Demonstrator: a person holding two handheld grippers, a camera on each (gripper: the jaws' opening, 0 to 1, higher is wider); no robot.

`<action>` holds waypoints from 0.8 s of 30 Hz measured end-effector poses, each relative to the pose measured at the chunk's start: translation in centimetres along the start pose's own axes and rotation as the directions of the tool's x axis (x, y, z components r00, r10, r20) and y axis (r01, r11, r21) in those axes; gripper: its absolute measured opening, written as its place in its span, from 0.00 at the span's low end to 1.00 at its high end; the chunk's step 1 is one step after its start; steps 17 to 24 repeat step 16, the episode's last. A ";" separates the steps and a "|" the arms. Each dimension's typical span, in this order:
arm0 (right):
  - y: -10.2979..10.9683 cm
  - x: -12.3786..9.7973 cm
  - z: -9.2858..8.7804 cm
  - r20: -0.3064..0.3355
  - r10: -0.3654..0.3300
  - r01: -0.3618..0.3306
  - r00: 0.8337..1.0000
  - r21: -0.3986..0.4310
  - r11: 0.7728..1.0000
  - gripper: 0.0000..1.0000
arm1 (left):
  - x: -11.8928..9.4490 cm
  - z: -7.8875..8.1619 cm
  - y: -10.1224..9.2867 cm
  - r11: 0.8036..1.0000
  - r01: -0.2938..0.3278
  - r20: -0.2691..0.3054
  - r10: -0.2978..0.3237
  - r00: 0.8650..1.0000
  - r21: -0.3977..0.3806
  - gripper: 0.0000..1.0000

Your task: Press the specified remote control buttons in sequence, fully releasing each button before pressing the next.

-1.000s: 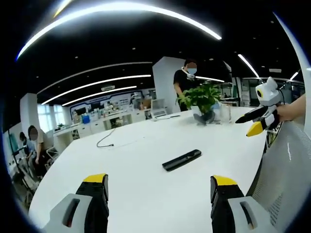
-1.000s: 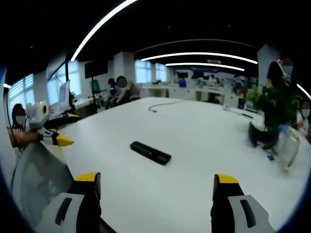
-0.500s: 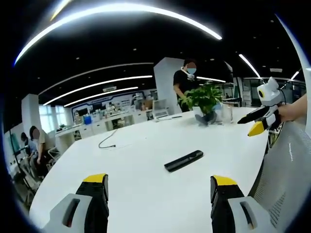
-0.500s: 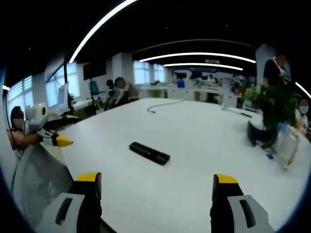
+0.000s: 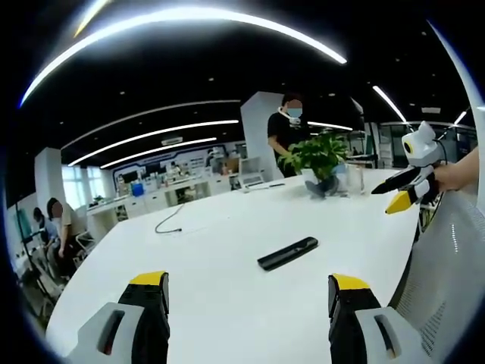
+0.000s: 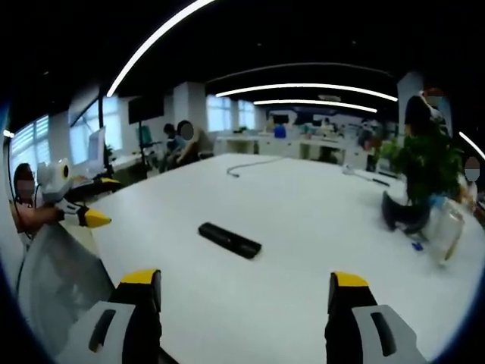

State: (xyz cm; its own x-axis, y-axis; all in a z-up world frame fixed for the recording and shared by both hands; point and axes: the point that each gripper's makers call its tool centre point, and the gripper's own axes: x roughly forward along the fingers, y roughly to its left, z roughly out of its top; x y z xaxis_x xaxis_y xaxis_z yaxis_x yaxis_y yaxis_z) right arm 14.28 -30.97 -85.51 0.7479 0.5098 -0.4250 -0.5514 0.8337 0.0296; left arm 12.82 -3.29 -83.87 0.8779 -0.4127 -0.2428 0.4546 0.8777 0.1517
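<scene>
In the left gripper view, the left claw (image 5: 248,303) stands with its two yellow-tipped jaws wide apart and nothing between them, raised above the near part of a large white table (image 5: 197,280). Ahead of it, between the jaws and a little to the right, a black remote control (image 5: 287,252) lies flat on the table, slanted, well apart from the claw. Farther off, a thin dark cable (image 5: 168,220) curls on the table, and a potted plant (image 5: 318,157) stands near the far edge with a person (image 5: 282,135) in dark clothes behind it. At the right side of this view the right claw (image 5: 397,191) comes in, held by a hand (image 5: 457,173), its jaws close together, raised off the table.

In the right gripper view, the right claw (image 6: 242,303) likewise shows its jaws spread, gripping nothing, above the table (image 6: 303,227). The remote control (image 6: 229,240) lies ahead, slightly left of the middle, untouched. The left claw (image 6: 82,216) shows at the left edge, beside a pale mesh chair back (image 6: 57,277). The plant (image 6: 420,171) stands to the right, the cable (image 6: 246,163) lies far across the table, and seated people (image 6: 178,144) are in the background.
</scene>
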 end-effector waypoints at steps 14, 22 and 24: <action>-0.7 -0.5 0.1 0.001 -0.043 0.043 0.999 -0.021 0.999 0.84 | 0.1 -0.3 -0.6 1.000 0.028 -0.020 -0.028 0.999 0.014 0.89; -0.7 -0.5 0.1 -0.001 -0.045 0.045 0.999 -0.023 0.999 0.83 | 0.1 -0.3 -0.6 1.000 0.027 -0.020 -0.026 0.999 0.014 0.89; -0.7 -0.5 0.1 -0.001 -0.045 0.045 0.999 -0.023 0.999 0.83 | 0.1 -0.3 -0.6 1.000 0.027 -0.020 -0.026 0.999 0.014 0.89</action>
